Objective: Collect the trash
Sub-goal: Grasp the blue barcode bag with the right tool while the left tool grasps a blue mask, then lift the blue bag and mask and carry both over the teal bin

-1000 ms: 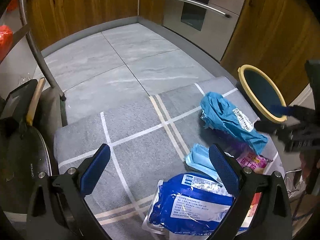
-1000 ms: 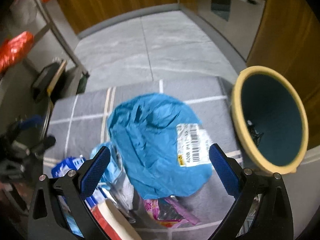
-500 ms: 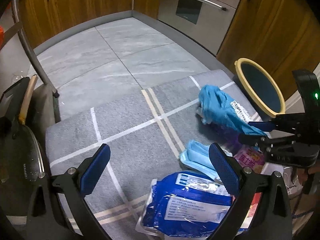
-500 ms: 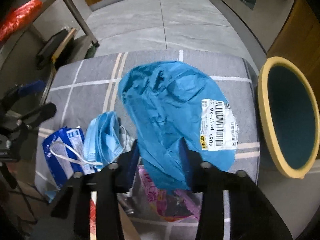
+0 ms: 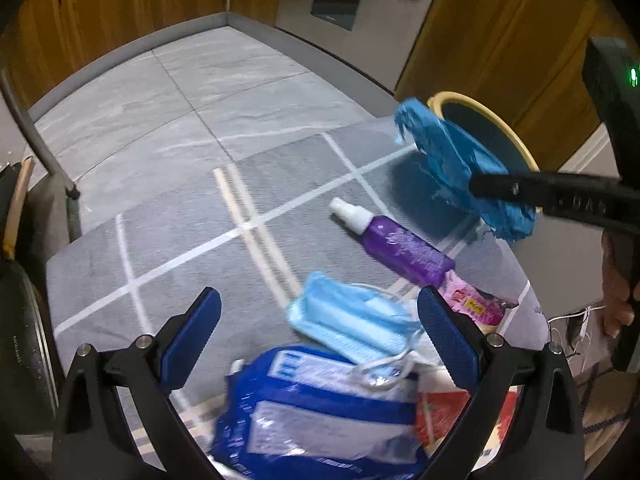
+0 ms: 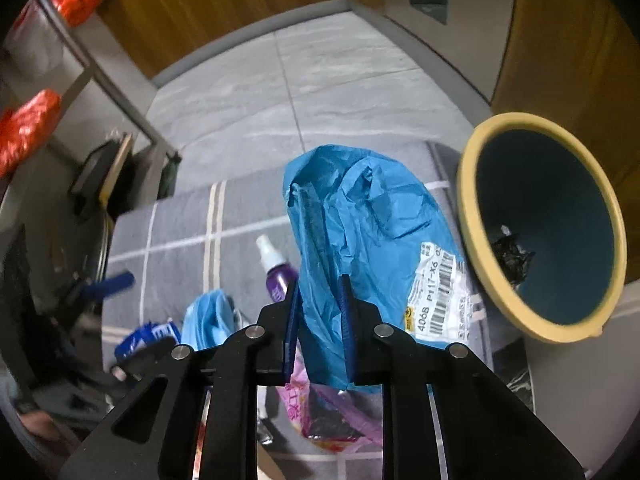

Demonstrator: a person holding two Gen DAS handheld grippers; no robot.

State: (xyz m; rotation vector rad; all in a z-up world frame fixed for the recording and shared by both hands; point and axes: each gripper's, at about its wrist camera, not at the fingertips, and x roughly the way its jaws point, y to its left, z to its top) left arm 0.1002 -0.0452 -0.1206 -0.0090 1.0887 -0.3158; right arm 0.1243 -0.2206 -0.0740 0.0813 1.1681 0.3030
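The left gripper (image 5: 318, 330) hangs open over a blue packet (image 5: 316, 416) and face mask (image 5: 352, 322) on the grey mat (image 5: 168, 240). A purple spray bottle (image 5: 400, 246) lies beside them. The right gripper (image 6: 318, 292) is closing on the blue plastic bag (image 6: 360, 216), lifted beside the yellow-rimmed bin (image 6: 464, 184). The bag hides the mat behind it; the bin's dark contents are unclear.

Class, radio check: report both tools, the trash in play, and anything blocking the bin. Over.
Right tool closing on blue mailer bag, bag lifted. Left tool open, empty, above face mask. Yellow-rimmed bin beside bag, mouth unobstructed.
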